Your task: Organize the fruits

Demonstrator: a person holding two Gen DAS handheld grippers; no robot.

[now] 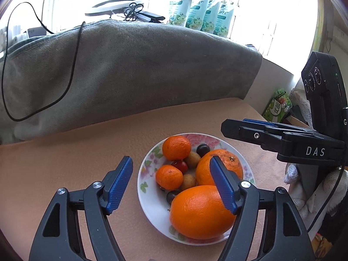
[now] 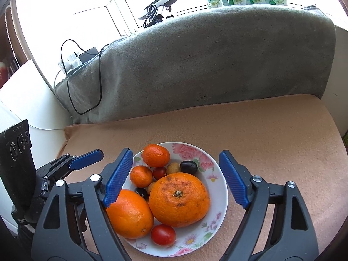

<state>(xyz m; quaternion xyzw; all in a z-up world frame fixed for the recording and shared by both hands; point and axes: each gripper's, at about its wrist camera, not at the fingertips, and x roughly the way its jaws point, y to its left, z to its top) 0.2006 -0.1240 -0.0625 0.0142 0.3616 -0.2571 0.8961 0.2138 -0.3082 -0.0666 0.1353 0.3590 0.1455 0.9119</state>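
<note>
The left gripper (image 1: pixel 171 187) stands with its jaws wide apart above the near-left part of the floral plate (image 1: pixel 152 213), and nothing is pressed between its blue pads (image 1: pixel 119 184); the right pad overlaps the smooth large orange (image 1: pixel 195 213) in the left wrist view, but whether it touches the fruit cannot be told from this angle. The right gripper (image 2: pixel 176 178) is likewise spread wide, its two fingers straddling the plate, with the blemished large orange (image 2: pixel 179 199) lying between them and untouched by either pad. The plate rests on the peach-coloured cushion (image 2: pixel 271 134), directly ahead of and below both sets of tongs. Beyond the large oranges, further from the fingertips, lie two small mandarins (image 2: pixel 155 155), a small red tomato (image 2: pixel 159 173), two tan round fruits (image 2: pixel 173 168) and a dark grape (image 2: pixel 188 167). A second dark grape (image 2: pixel 141 192) sits between the two large oranges. A larger red tomato (image 2: pixel 163 235) lies at the near rim, closest to the right gripper's base. In the left wrist view the right gripper appears at the right side, held by a white-gloved hand (image 1: pixel 313 191). Behind the cushion, well beyond both grippers, stands a grey blanket (image 1: pixel 130 76) with a black cable (image 1: pixel 71 69) draped over it.
</note>
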